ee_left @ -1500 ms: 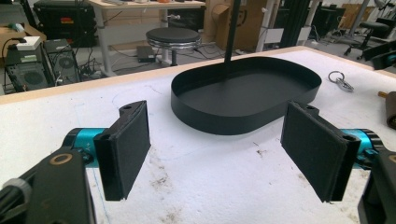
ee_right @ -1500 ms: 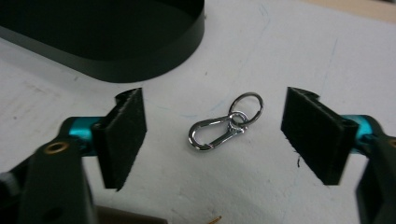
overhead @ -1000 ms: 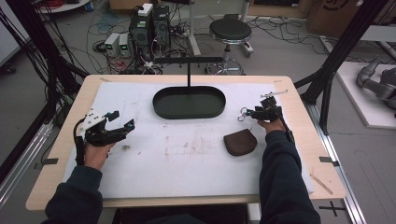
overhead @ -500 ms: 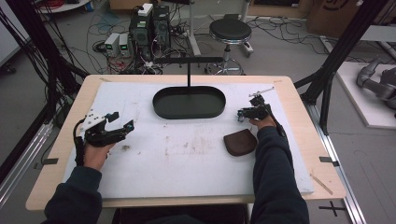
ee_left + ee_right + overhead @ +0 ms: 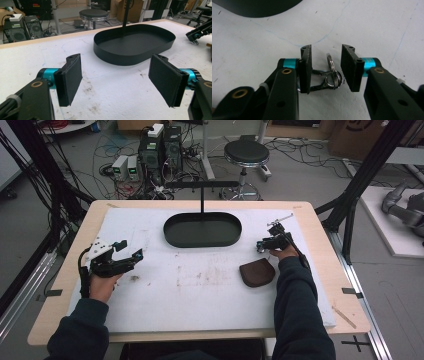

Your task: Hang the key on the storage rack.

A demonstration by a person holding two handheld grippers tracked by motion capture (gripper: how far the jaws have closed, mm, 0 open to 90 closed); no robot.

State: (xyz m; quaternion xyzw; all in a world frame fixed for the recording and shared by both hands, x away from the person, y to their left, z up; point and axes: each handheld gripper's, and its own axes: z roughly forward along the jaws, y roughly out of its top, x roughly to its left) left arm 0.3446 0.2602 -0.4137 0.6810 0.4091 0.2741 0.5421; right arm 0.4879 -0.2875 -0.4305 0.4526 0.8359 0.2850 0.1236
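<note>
The bench (image 5: 310, 220) carries a black tray (image 5: 202, 229) and a brown pouch (image 5: 257, 273). The left gripper (image 5: 126, 252) rests at the left, jaws wide and empty. The right gripper (image 5: 325, 67) straddles a clip with key rings (image 5: 327, 78) lying on the bench; its jaws, just opening, stand apart without pressing it.

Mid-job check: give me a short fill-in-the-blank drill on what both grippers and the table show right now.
1. Between the jaws of the right gripper lies a metal ____ with key rings.
2. The left gripper has its jaws wide open with ____ between them.
3. The oval tray is coloured ____.
4. The brown pouch lies on the white mat, nearer the ____ gripper.

Missing words: carabiner; nothing; black; right
</note>
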